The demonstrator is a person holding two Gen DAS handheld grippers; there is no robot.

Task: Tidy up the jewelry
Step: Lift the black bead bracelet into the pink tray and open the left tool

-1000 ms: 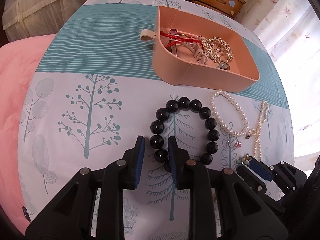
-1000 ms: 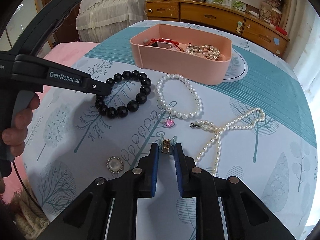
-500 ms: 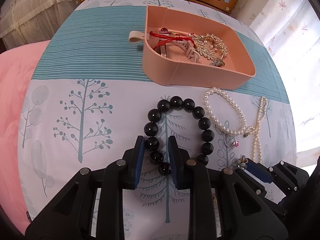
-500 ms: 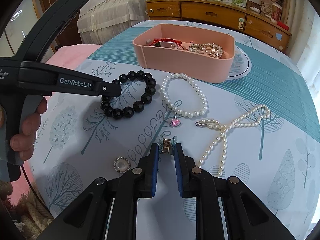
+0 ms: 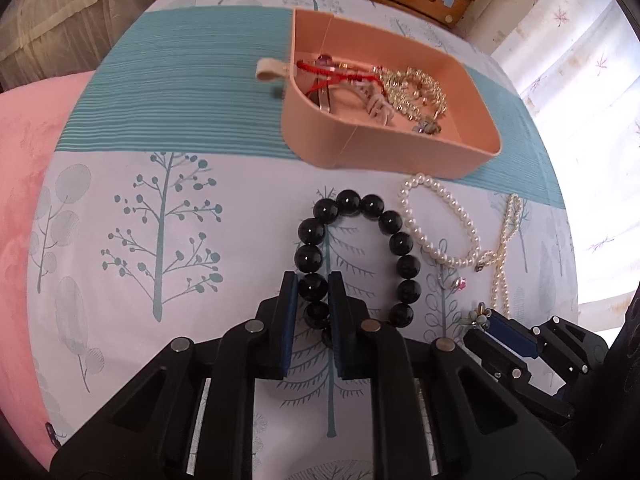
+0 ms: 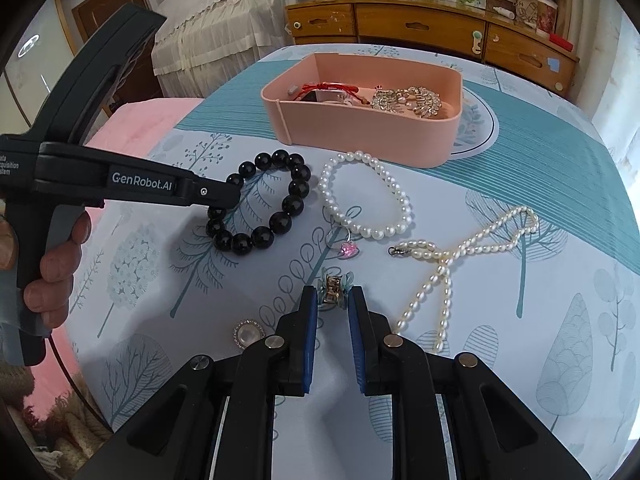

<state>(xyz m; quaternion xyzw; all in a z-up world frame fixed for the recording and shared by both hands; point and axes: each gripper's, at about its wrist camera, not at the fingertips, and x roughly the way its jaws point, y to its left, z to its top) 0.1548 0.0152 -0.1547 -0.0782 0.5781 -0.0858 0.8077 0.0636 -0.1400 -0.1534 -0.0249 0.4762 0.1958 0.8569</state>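
Note:
A black bead bracelet (image 5: 400,242) (image 6: 294,204) lies on the tree-print cloth. My left gripper (image 5: 313,286) (image 6: 224,196) is shut on its near-left beads. My right gripper (image 6: 333,298) (image 5: 486,320) is shut on a small flower hair clip (image 6: 334,286) (image 5: 480,316), held low over the cloth. A pink box (image 5: 384,148) (image 6: 360,132) at the back holds a red cord, a watch and sparkly pieces. A white pearl bracelet (image 5: 440,220) (image 6: 364,196), a pearl necklace (image 6: 460,256) (image 5: 504,240) and a pink-stone ring (image 6: 346,246) lie in front of it.
A round pearl brooch (image 6: 249,334) lies near my right gripper's left finger. A beige tab (image 5: 270,70) sticks out of the box's left side. A pink cushion (image 5: 24,160) borders the cloth on the left. A wooden dresser (image 6: 432,28) stands behind.
My left gripper has slid forward around the black bracelet's near beads and closed on them. My right gripper still holds the clip, almost unmoved.

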